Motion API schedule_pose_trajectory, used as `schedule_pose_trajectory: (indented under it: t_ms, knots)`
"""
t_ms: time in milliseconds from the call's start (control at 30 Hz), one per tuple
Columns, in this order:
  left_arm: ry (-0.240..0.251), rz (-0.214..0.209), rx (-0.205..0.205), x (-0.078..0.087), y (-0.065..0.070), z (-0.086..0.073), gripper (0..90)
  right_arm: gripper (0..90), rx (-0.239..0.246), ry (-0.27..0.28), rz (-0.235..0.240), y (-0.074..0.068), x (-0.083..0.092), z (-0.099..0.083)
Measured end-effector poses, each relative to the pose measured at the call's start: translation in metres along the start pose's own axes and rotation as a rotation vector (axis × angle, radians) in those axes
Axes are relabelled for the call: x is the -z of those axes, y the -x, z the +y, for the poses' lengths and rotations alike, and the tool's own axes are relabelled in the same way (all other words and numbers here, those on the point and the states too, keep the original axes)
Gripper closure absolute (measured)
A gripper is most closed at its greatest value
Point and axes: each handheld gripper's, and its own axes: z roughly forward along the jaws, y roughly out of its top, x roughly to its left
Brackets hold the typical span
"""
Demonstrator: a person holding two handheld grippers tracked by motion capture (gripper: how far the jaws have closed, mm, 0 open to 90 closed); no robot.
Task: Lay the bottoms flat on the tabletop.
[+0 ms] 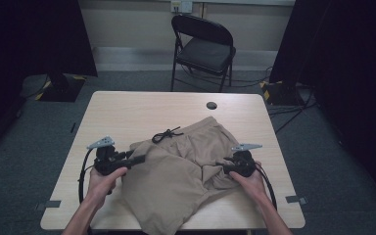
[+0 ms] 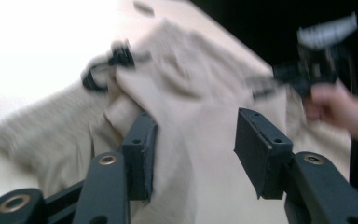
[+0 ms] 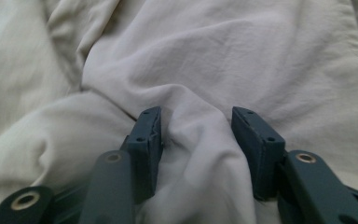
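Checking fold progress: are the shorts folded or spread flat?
Neither: the shorts lie rumpled, bunched in creases, drawstring loose on the table.

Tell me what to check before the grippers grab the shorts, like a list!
1. Left gripper open: ok, its jaws stand apart with tan cloth between them.
2. Right gripper open: ok, jaws apart around a raised fold.
3. Fold sits between the right jaws: ok, a ridge of the shorts rises in the gap.
4. Drawstring away from both grippers: ok, it lies at the waistband, farther up the table.
5. Shorts fully on the table: not ok, one leg hangs over the near edge.
6. Left jaws around one layer or several: cannot tell, that view is blurred.
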Motion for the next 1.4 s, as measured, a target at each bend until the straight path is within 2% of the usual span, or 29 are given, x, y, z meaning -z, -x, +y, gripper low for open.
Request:
schedule_pose_trajectory:
  t_ms: [33, 67, 167, 200, 233, 267, 333, 367, 433, 467, 500, 533, 600, 667, 700, 733, 767, 800, 833, 867, 900, 967, 1033, 1067, 1100, 1200, 1267, 1367, 1400]
  knots:
    - [0.000, 0.000, 0.000, 0.000, 0.000, 0.000, 50.6, 54.3, 0.000, 0.000, 0.000, 0.000, 0.000, 0.000]
    - [0.016, 0.009, -0.001, -0.004, -0.004, 0.008, 50.0, 54.7, 0.009, -0.023, 0.001, -0.008, 0.009, -0.008]
    - [0.023, 0.030, 0.008, -0.009, -0.008, 0.013, 48.8, 54.7, 0.017, -0.025, 0.007, -0.015, 0.014, -0.015]
    - [0.013, 0.070, 0.008, -0.013, -0.013, 0.016, 48.0, 54.7, 0.032, -0.042, 0.009, -0.026, 0.023, -0.024]
    - [0.013, 0.070, 0.008, -0.013, -0.013, 0.016, 47.5, 54.7, 0.032, -0.042, 0.009, -0.026, 0.023, -0.024]
    - [0.011, 0.077, 0.022, -0.014, -0.018, 0.018, 47.4, 54.7, 0.031, -0.044, 0.038, -0.035, 0.029, -0.032]
    - [0.005, 0.088, 0.028, -0.018, -0.022, 0.016, 47.2, 55.1, 0.047, -0.046, 0.043, -0.039, 0.035, -0.036]
    - [-0.010, 0.088, 0.032, -0.023, -0.024, 0.015, 46.6, 55.0, 0.038, -0.033, 0.042, -0.039, 0.038, -0.035]
    - [-0.071, 0.091, 0.027, -0.037, -0.027, 0.010, 44.5, 53.6, 0.023, 0.025, 0.029, -0.031, 0.045, -0.024]
    - [-0.071, 0.091, 0.027, -0.037, -0.027, 0.010, 43.4, 53.6, 0.023, 0.025, 0.029, -0.031, 0.045, -0.024]
    - [-0.130, 0.098, 0.033, -0.049, -0.029, 0.005, 43.4, 52.4, 0.010, 0.044, 0.018, -0.027, 0.047, -0.018]
    - [-0.207, 0.111, 0.010, -0.064, -0.028, -0.004, 43.7, 50.6, 0.003, 0.100, -0.005, -0.013, 0.050, 0.001]
    - [-0.259, 0.096, -0.030, -0.071, -0.024, -0.013, 52.5, 47.0, -0.018, 0.118, -0.018, -0.002, 0.046, 0.016]
    - [-0.261, 0.054, -0.062, -0.070, -0.020, -0.019, 69.3, 44.1, -0.019, 0.128, -0.044, 0.011, 0.037, 0.030]
    - [-0.261, 0.054, -0.062, -0.070, -0.020, -0.019, 77.6, 44.1, -0.019, 0.128, -0.044, 0.011, 0.037, 0.030]
    - [-0.277, 0.041, -0.090, -0.067, -0.016, -0.022, 82.4, 42.3, -0.050, 0.106, -0.065, 0.027, 0.020, 0.040]
    - [-0.292, 0.004, -0.099, -0.061, -0.013, -0.026, 84.9, 41.6, -0.060, 0.091, -0.086, 0.034, 0.013, 0.043]
    - [-0.292, 0.004, -0.099, -0.061, -0.013, -0.026, 86.1, 41.6, -0.060, 0.091, -0.086, 0.034, 0.013, 0.043]
    - [-0.310, -0.029, -0.121, -0.051, -0.009, -0.031, 86.6, 40.4, -0.095, 0.075, -0.079, 0.044, 0.000, 0.046]
    - [-0.310, -0.029, -0.121, -0.051, -0.009, -0.031, 86.8, 40.1, -0.103, 0.069, -0.089, 0.048, -0.006, 0.046]
    - [-0.317, -0.034, -0.123, -0.047, -0.007, -0.034, 86.8, 40.1, -0.103, 0.069, -0.089, 0.048, -0.006, 0.046]
    - [-0.340, -0.051, -0.127, -0.036, -0.008, -0.044, 87.1, 39.3, -0.112, 0.047, -0.104, 0.052, -0.020, 0.047]
    - [-0.347, -0.057, -0.110, -0.031, -0.010, -0.051, 87.1, 39.3, -0.108, 0.043, -0.140, 0.051, -0.027, 0.046]
    - [-0.360, -0.056, -0.110, -0.030, -0.011, -0.053, 87.1, 40.7, -0.111, 0.039, -0.144, 0.051, -0.030, 0.045]
    - [-0.357, -0.053, -0.102, -0.028, -0.011, -0.054, 87.1, 47.3, -0.109, 0.034, -0.152, 0.051, -0.032, 0.043]
    - [-0.359, -0.049, -0.091, -0.023, -0.013, -0.056, 87.0, 74.0, -0.095, 0.037, -0.187, 0.048, -0.030, 0.039]
    - [-0.355, -0.045, -0.078, -0.019, -0.015, -0.057, 86.5, 87.4, -0.095, 0.048, -0.176, 0.049, -0.024, 0.036]
    - [-0.345, -0.043, -0.063, -0.013, -0.016, -0.059, 84.0, 89.7, -0.100, 0.059, -0.161, 0.052, -0.010, 0.028]
    - [-0.344, -0.047, -0.061, -0.012, -0.016, -0.059, 81.8, 89.8, -0.092, 0.058, -0.170, 0.053, -0.005, 0.024]
